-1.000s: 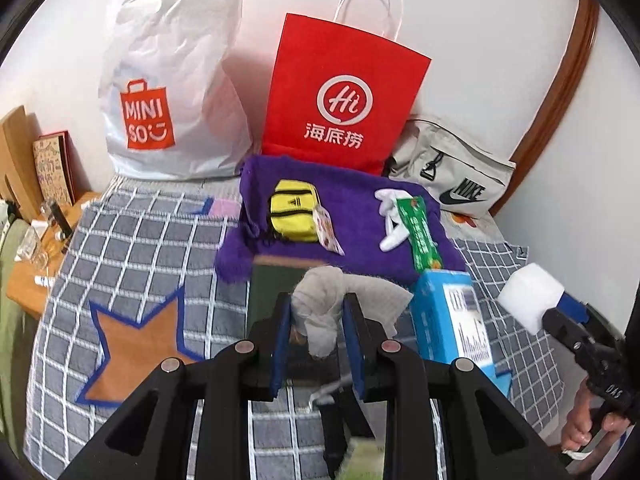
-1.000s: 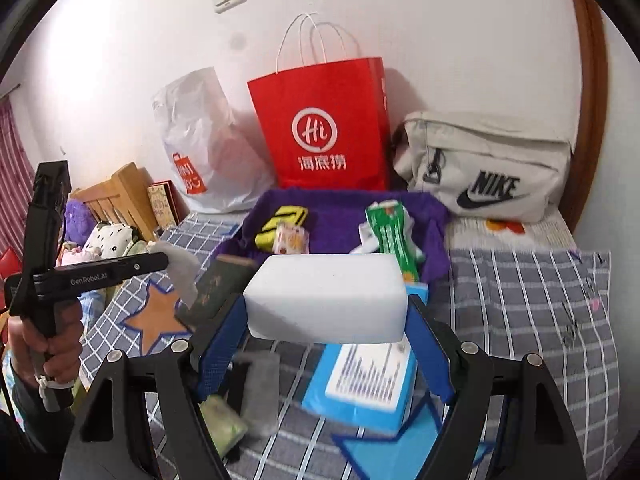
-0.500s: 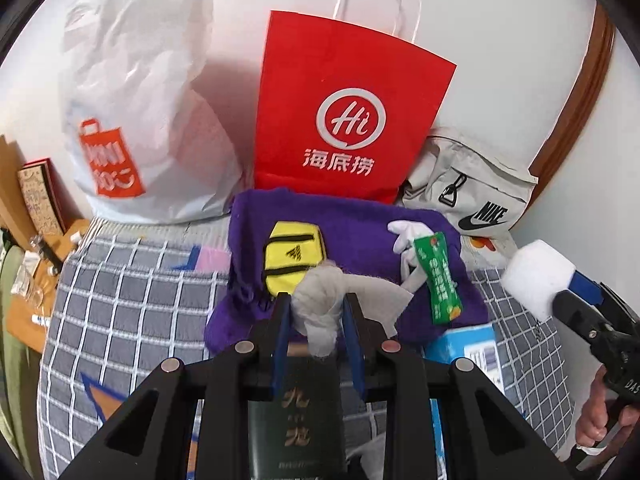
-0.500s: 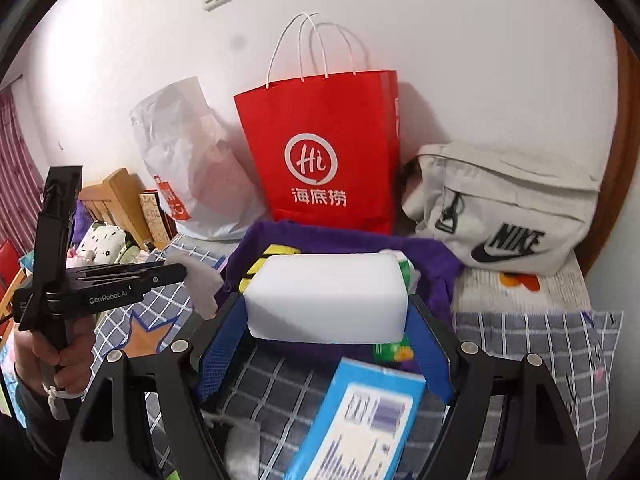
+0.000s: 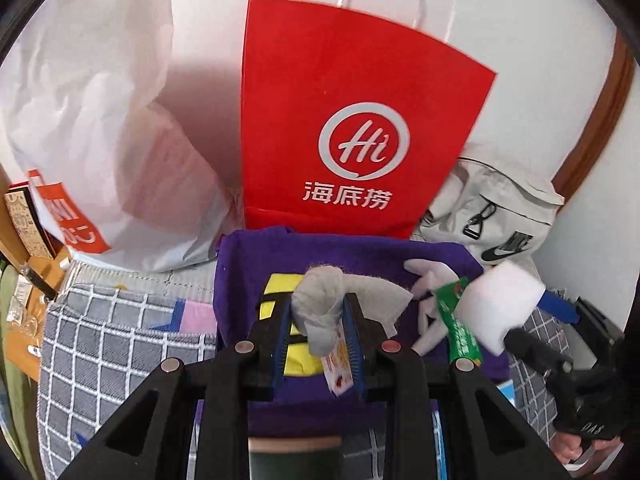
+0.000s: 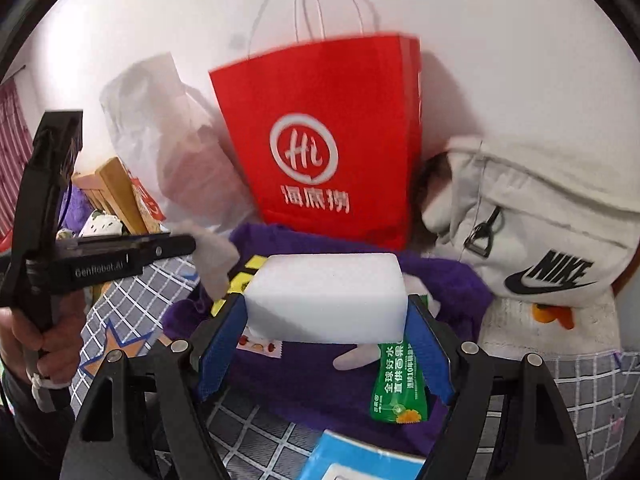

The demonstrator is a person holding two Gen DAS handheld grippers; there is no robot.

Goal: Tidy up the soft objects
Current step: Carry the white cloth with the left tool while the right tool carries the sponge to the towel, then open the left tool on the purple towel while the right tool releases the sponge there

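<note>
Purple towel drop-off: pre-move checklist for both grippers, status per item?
1. Left gripper shut on grey cloth: ok.
2. Right gripper clamps white sponge at both ends: ok.
3. Both loads over purple towel: ok.
4. Bare towel under them: not ok; yellow pouch and green packet lie there.
5. Gap between the two grippers: cannot tell.

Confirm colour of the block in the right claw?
White; the block shows best in the right wrist view.
</note>
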